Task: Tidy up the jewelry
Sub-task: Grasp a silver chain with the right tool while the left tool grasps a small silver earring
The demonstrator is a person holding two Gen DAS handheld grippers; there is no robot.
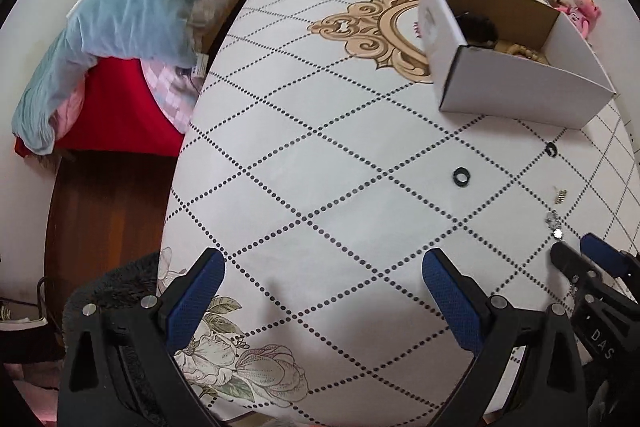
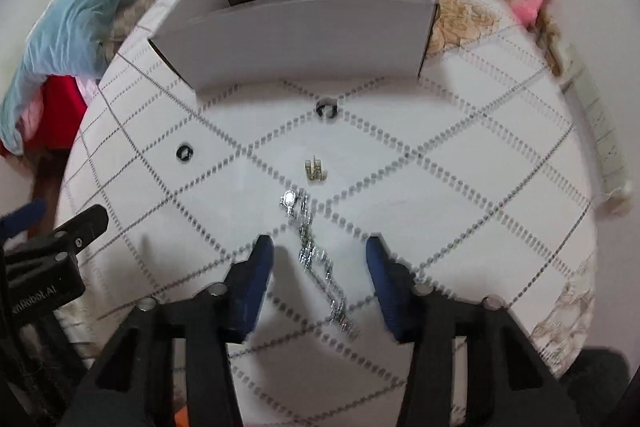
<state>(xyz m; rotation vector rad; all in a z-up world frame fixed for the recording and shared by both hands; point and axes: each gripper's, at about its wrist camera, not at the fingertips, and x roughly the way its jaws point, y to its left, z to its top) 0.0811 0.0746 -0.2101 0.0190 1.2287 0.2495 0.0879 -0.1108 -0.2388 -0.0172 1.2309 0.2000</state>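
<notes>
White cloth with a dotted black diamond grid covers the table (image 1: 340,187), and the jewelry lies spread across it. In the right wrist view the right gripper (image 2: 320,259) points down at the cloth with its blue pads apart, and a silver chain (image 2: 316,255) lies on the cloth in the gap between them; the pads do not press on it. Just beyond the chain sits a small gold piece (image 2: 315,171), and farther off two black rings, one (image 2: 327,108) close to the front wall of the white cardboard box (image 2: 296,43), the other (image 2: 185,152) off to the left. The box stands open, with dark and gold-coloured things inside that are too dim to name. In the left wrist view the left gripper (image 1: 324,291) hangs over bare cloth with its jaws wide apart and nothing between them. A blue quilt (image 1: 132,11) is heaped on a bed beside the table, and a pink soft toy (image 1: 586,13) sits behind the box. The right wrist picture is blurred.
</notes>
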